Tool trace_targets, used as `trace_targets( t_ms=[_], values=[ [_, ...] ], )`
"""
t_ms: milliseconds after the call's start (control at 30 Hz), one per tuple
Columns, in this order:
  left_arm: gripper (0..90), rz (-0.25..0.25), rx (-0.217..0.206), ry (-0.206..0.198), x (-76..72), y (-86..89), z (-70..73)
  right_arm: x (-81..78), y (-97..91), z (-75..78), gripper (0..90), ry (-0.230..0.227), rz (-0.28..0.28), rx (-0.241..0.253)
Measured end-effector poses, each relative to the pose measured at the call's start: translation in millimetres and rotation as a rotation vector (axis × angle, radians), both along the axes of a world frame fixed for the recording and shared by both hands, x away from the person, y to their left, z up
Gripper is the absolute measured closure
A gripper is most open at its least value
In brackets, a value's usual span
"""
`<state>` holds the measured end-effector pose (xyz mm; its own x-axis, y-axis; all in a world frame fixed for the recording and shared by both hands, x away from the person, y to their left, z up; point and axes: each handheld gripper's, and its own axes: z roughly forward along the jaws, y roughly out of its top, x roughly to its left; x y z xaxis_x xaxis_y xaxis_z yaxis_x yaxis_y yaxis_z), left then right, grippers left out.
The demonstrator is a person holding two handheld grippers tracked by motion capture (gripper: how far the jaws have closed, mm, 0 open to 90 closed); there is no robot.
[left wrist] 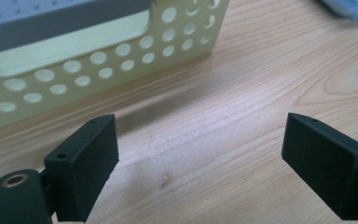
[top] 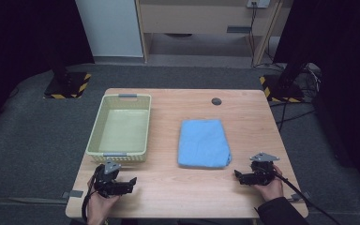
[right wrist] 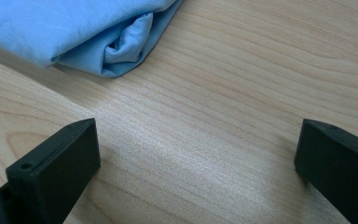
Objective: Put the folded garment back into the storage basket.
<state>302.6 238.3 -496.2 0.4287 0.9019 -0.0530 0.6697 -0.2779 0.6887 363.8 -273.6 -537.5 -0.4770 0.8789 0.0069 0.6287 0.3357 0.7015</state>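
Both tongs, left (top: 132, 180) and right (top: 237, 174), gape empty on the table (top: 168, 187) near folded blue towel (top: 203, 143).

High view looks down; gripper views skim the table (top: 168, 187) closely

Folded blue towel (top: 203, 142) flat beside empty yellow basket (top: 95, 136)

No readable text, labels or nos. anywhere. Only sign-like marks: yellow/black hazard stripes on stand bases (top: 68, 86) by the table's far corners.
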Motion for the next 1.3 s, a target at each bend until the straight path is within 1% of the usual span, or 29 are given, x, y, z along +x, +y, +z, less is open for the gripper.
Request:
trace_targets(
  t_ms=[100,200,367,500,567,767,867,933,1100,1233,1300],
  values=[
    [10.2,-0.009,-0.002,-0.025,-0.2,-1.9,4.5,0.0,0.1,0.0,0.2,0.000,0.000,0.000],
    [10.5,-0.008,-0.009,-0.062,0.2,-4.1,11.7,-0.3,0.1,-0.1,0.2,-0.001,-0.001,0.001],
    [10.0,-0.017,-0.013,-0.101,2.3,-8.6,20.5,-0.4,0.0,-0.3,0.2,-0.003,-0.001,0.002],
    [9.9,-0.024,-0.030,-0.123,3.8,-13.1,24.2,-0.9,0.1,-0.4,0.2,-0.005,-0.004,0.003],
    [9.8,-0.031,-0.021,-0.131,5.1,-15.9,25.2,-1.1,0.1,-0.3,0.2,-0.004,-0.003,0.002],
    [9.8,-0.048,-0.019,-0.156,11.4,-27.5,28.7,-1.2,0.0,-0.3,0.2,-0.004,-0.002,0.003],
    [9.8,-0.061,-0.001,-0.163,15.1,-35.0,30.9,-1.3,-0.1,-0.3,0.2,-0.004,-0.001,0.003],
    [9.8,-0.068,-0.003,-0.174,18.5,-41.0,34.3,-1.3,-0.2,-0.3,0.2,-0.004,0.000,0.003],
    [9.8,-0.069,0.004,-0.196,23.9,-47.8,39.6,-1.3,-0.2,-0.3,0.2,-0.003,0.000,0.003],
    [10.0,-0.068,0.022,-0.214,28.5,-55.8,44.5,-1.3,-0.2,-0.3,0.2,-0.003,-0.001,0.004],
    [10.0,-0.073,0.023,-0.223,30.5,-60.1,47.0,-1.3,-0.2,-0.3,0.2,-0.003,0.000,0.004]
  ],
)
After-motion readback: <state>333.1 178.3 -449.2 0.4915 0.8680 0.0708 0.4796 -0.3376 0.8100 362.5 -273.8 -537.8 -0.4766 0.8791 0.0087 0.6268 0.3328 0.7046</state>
